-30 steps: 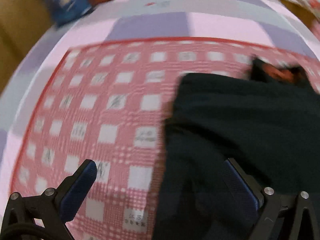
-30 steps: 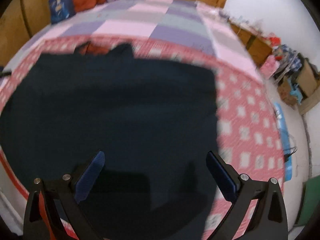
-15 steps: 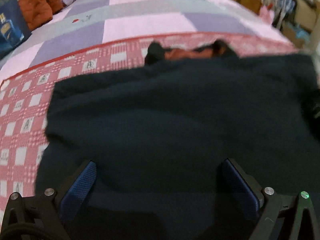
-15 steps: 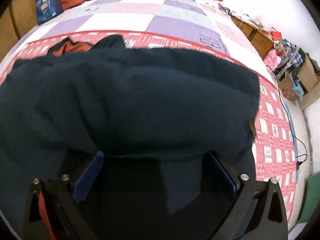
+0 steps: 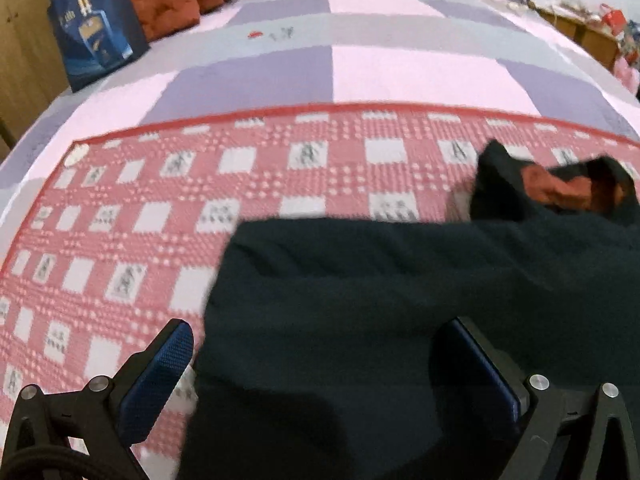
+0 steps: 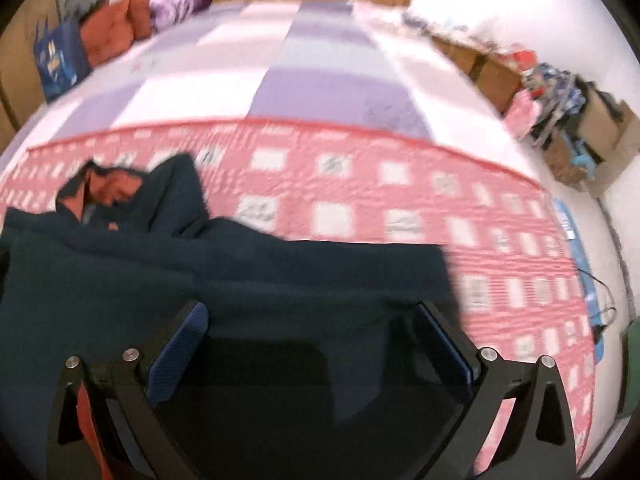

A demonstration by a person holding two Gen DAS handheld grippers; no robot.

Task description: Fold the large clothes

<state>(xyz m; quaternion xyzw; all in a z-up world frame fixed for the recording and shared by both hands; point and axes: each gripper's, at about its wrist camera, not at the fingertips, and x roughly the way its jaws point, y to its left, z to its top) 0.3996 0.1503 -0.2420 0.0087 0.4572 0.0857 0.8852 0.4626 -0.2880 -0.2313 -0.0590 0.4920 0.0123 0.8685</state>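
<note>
A large dark navy garment (image 5: 400, 280) with an orange-red lining at its collar (image 5: 560, 188) lies folded on a red-and-white checked blanket (image 5: 160, 208). My left gripper (image 5: 320, 360) is open over the garment's left edge, nothing between its blue pads. In the right wrist view the same garment (image 6: 240, 280) fills the lower left, its collar (image 6: 112, 188) at the far left. My right gripper (image 6: 316, 344) is open over the garment near its right edge, holding nothing.
The blanket lies on a pink, purple and grey patchwork bedspread (image 5: 400, 68). A blue bag (image 5: 92, 32), orange cushions (image 5: 172, 4) and a purple bundle (image 6: 176, 0) sit by the wooden headboard. Cluttered boxes (image 6: 580, 120) and a cable (image 6: 596, 300) are beside the bed's right side.
Both views have pulled back: the garment, which filled the frames half a second ago, now sits lower with more blanket showing beyond it. Both grippers stay open.
</note>
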